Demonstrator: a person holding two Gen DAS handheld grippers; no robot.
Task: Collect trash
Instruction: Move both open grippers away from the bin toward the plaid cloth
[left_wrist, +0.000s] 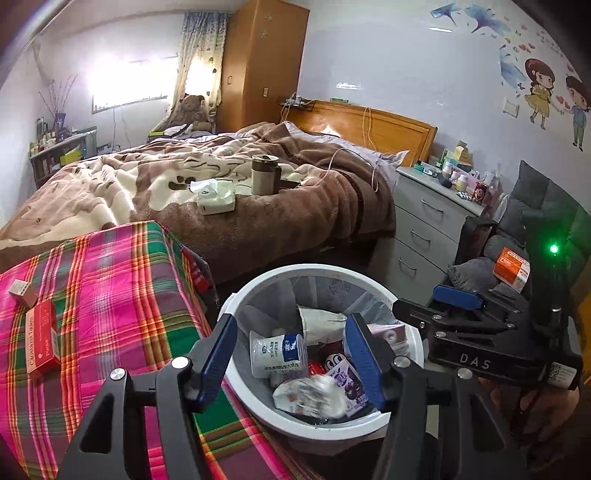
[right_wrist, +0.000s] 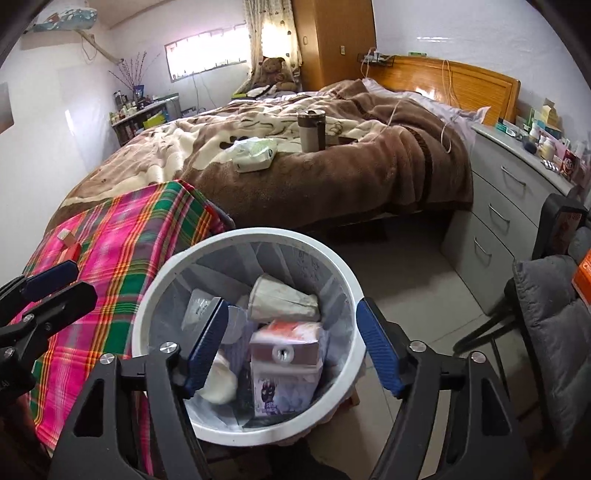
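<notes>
A white trash bin (left_wrist: 417, 343) with a clear liner stands on the floor by the plaid table; it also shows in the right wrist view (right_wrist: 155, 291). It holds a paper cup (right_wrist: 282, 299), a white bottle (left_wrist: 277, 354), a purple carton (right_wrist: 280, 384) and other rubbish. A blurred white wrapper (left_wrist: 310, 397) lies or falls between my left gripper's fingers. My left gripper (left_wrist: 291, 360) is open above the bin. My right gripper (right_wrist: 291, 349) is open above the bin and empty; it also shows at the right of the left wrist view (left_wrist: 443, 301).
A red box (left_wrist: 42, 338) and a small box (left_wrist: 22, 291) lie on the plaid-covered table (left_wrist: 110, 295). A tissue pack (left_wrist: 216, 197) and a thermos (left_wrist: 264, 173) are on the bed. A grey drawer unit (right_wrist: 495, 206) and a chair (right_wrist: 554, 332) with an orange box (left_wrist: 511, 267) stand at the right.
</notes>
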